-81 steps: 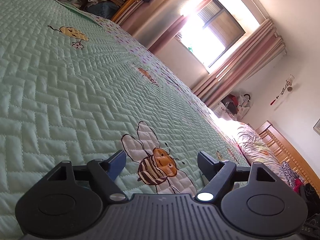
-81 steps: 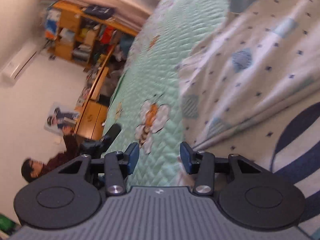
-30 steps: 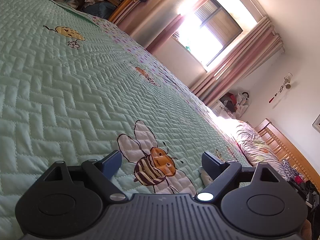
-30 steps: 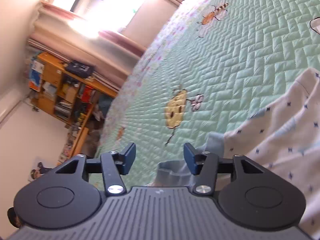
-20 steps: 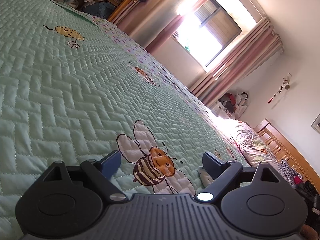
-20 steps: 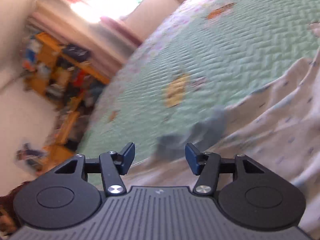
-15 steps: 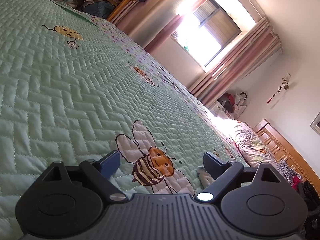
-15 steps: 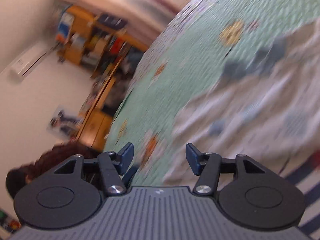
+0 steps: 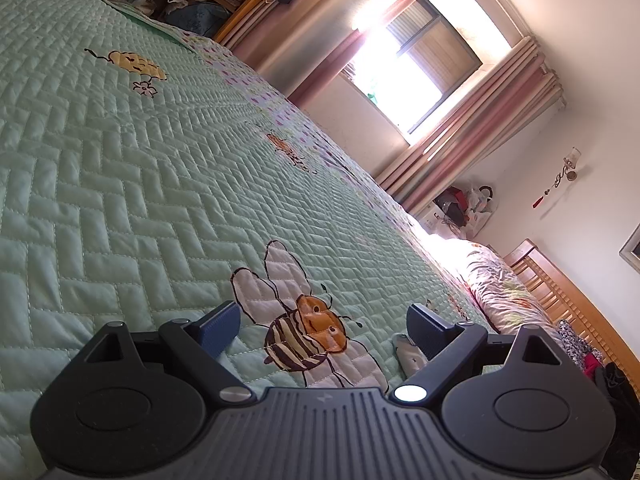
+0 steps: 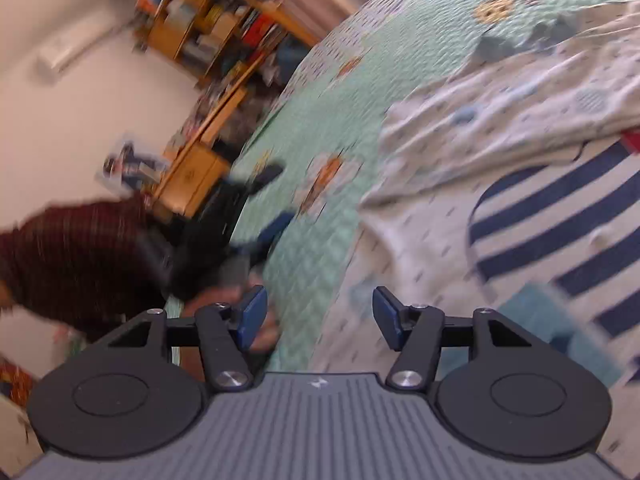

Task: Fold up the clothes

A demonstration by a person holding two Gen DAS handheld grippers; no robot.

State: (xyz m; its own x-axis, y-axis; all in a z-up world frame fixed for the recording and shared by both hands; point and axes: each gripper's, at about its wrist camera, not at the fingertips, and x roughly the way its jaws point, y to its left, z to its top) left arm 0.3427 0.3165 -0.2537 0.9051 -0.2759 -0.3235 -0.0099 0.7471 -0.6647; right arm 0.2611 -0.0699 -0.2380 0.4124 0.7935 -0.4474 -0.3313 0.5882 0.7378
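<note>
The left gripper [image 9: 322, 322] is showing black linkage arms, blue finger pads and a ribbed grey body — one silver pivot screw is glinting white. The right gripper [image 10: 319, 312] is looking alike. Beside it, the person's sleeve [image 10: 80, 260] is appearing dark red — finely striped.

2 grippers [image 9: 323, 322] [image 10: 316, 312], 1 garment [image 10: 500, 120], 1 quilt [image 9: 140, 168]

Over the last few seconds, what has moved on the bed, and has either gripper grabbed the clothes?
The right gripper swung along the patterned garment toward its near edge, by the striped garment; its view is blurred. It has taken hold of nothing, its jaws open. The left gripper stayed open and empty over the bee on the quilt.
</note>
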